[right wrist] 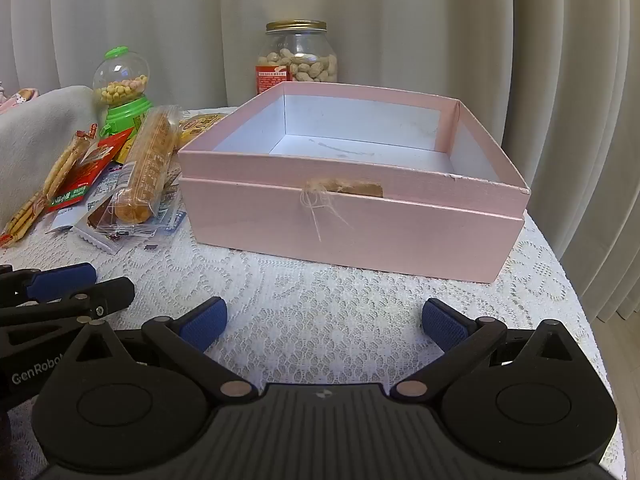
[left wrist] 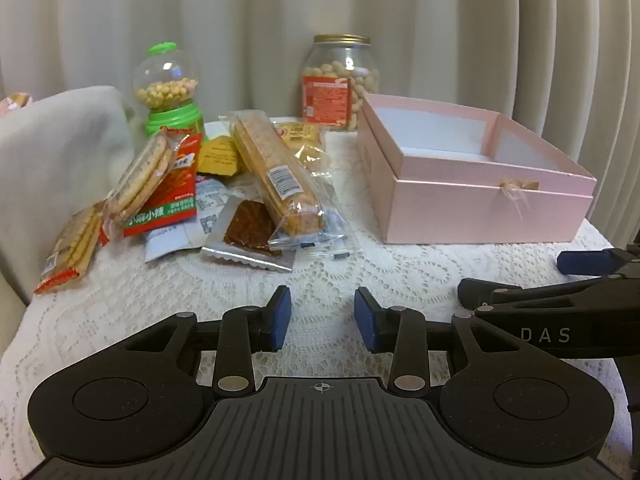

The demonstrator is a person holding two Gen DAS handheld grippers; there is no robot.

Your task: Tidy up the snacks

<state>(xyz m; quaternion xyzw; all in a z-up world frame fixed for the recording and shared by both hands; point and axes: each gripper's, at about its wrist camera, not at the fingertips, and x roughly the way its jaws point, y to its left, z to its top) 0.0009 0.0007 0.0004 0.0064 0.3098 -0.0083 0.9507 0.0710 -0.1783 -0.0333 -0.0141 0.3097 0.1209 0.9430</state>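
A pile of snack packets lies on the lace tablecloth at the left: a long biscuit roll (left wrist: 276,172) (right wrist: 148,164), a red packet (left wrist: 176,196), round biscuit packs (left wrist: 140,176), a brown snack in foil (left wrist: 248,236). An open, empty pink box (left wrist: 472,184) (right wrist: 352,200) stands to the right. My left gripper (left wrist: 322,312) is open and empty, hovering in front of the pile. My right gripper (right wrist: 324,320) is wide open and empty in front of the box; it also shows in the left wrist view (left wrist: 520,280).
A green candy dispenser (left wrist: 168,88) and a glass peanut jar (left wrist: 340,80) (right wrist: 298,56) stand at the back. A grey cloth (left wrist: 56,152) rises at the left. Curtains hang behind. The table edge curves at the right (right wrist: 576,304).
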